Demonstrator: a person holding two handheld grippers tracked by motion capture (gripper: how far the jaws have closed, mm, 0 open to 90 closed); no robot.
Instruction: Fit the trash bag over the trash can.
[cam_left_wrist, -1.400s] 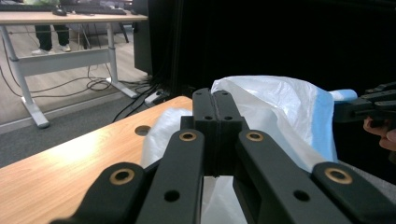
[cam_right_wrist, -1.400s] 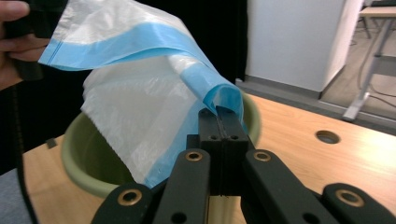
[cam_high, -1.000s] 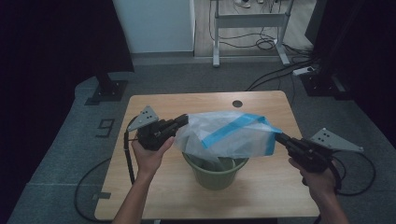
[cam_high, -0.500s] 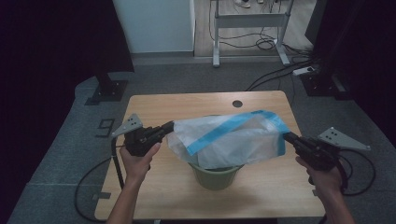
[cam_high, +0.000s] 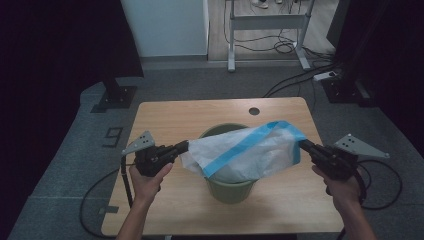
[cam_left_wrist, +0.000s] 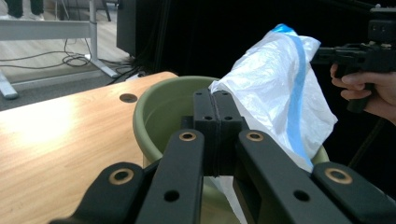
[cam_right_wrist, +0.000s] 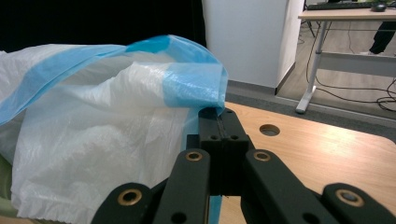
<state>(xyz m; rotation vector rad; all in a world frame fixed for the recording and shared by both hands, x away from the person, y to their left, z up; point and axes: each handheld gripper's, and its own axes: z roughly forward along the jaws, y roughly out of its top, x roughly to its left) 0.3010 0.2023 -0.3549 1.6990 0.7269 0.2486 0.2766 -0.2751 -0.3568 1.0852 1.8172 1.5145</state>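
Note:
A white plastic bag with a blue band (cam_high: 247, 150) hangs stretched over a green bin (cam_high: 227, 187) on the wooden table (cam_high: 200, 112). My left gripper (cam_high: 184, 146) is shut on the bag's left edge, and my right gripper (cam_high: 302, 143) is shut on its blue-banded right edge. In the left gripper view the shut jaws sit in front of the bin's rim (cam_left_wrist: 154, 100), with the bag (cam_left_wrist: 280, 88) reaching across to the other gripper (cam_left_wrist: 327, 53). In the right gripper view the jaws pinch the blue hem (cam_right_wrist: 194, 86) at my right gripper (cam_right_wrist: 217, 114).
A round hole (cam_high: 254, 111) is in the table near its far edge. Cables (cam_high: 380, 180) trail off both sides onto the grey floor. A desk frame (cam_high: 265, 25) and dark stands (cam_high: 117, 92) stand beyond the table.
Both grippers have moved toward the near edge and lower, bringing the stretched bag down against the bin's near side; more of the bin's far rim now shows.

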